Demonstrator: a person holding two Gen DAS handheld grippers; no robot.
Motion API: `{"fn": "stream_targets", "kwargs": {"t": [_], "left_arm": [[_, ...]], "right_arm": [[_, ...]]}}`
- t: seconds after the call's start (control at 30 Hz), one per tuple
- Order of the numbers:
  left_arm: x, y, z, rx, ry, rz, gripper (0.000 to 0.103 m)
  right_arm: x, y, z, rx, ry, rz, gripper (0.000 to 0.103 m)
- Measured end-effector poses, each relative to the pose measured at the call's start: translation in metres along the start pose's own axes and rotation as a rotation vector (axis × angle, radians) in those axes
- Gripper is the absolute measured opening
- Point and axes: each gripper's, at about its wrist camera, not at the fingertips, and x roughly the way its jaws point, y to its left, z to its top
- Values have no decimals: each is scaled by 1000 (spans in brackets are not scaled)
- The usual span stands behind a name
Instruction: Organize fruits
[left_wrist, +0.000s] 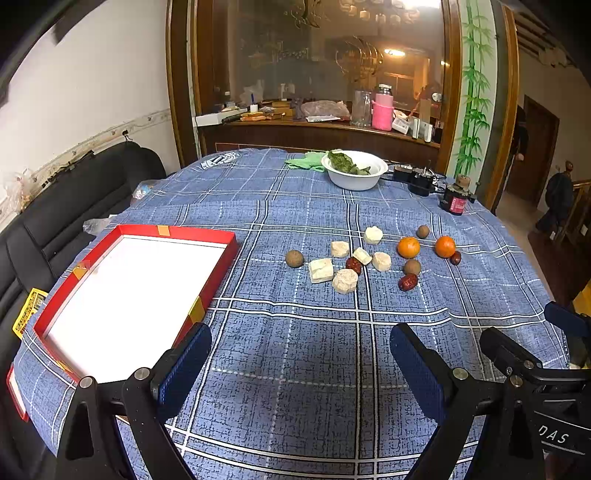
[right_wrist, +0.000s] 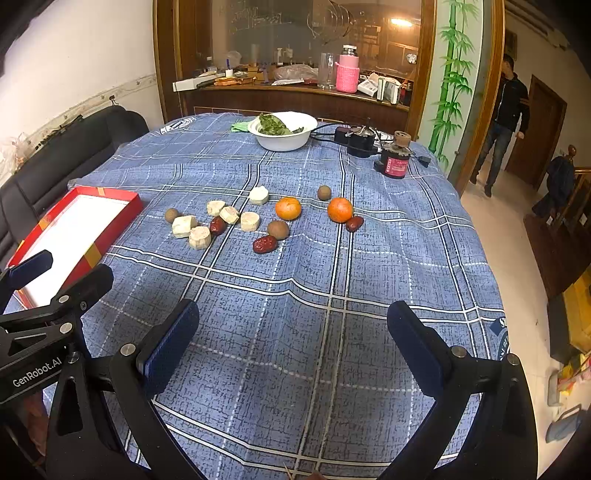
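- My left gripper hangs above the blue checked cloth, jaws spread wide with only cloth between them; its pads touch nothing
- My right gripper is just as wide and as empty, hovering over the near part of the table; it sits just beside the left one, whose black frame shows at the edge of each view
- To the left of my left gripper lies the red tray, white inside, with orange tape on its rim; its near corner is close to my left pad; in the right wrist view the tray sits at the far left
- Ahead, mid-table, the fruits lie loose on the cloth, well apart from the tray: two oranges side by side; three red dates, one nearest me, one among the pale chunks, one touching the right orange
- Three brown round fruits: one leftmost, one just behind the near date, one farthest back
- Six pale chunks cluster between the left brown fruit and the oranges
- Farther off stands a white bowl with green leaves, a green rag beside it; right of the bowl, black devices and a small dark jar
- A man stands in the hall at right
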Motion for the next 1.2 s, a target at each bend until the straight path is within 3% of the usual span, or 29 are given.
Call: {"fn": "stream_targets", "kwargs": {"t": [0.4, 0.53, 0.63, 0.77, 0.8, 0.87, 0.93, 1.0, 1.2], "left_arm": [[6, 15, -7, -28, 9, -29, 97], [22, 30, -12, -62, 47, -51, 97], [31, 31, -14, -54, 63, -59, 88], [46, 31, -16, -59, 95, -71, 77], [50, 32, -16, -64, 108, -78, 76], [55, 34, -17, -68, 119, -81, 75], [59, 34, -17, -67, 124, -84, 75], [62, 34, -14, -59, 124, -86, 74], [76, 28, -2, -42, 136, -110, 67]], "right_arm": [[1, -2, -3, 5, -2, 17, 103], [6, -18, -10, 39, -5, 70, 103], [12, -27, -11, 78, -16, 137, 102], [31, -20, -3, 50, 5, 183, 86], [39, -18, 0, 39, 15, 197, 75], [58, -8, 8, 15, 52, 219, 65], [79, 0, 19, -10, 81, 221, 64], [94, 7, 26, -30, 98, 217, 53], [132, 15, 43, -34, 160, 190, 42]]}}
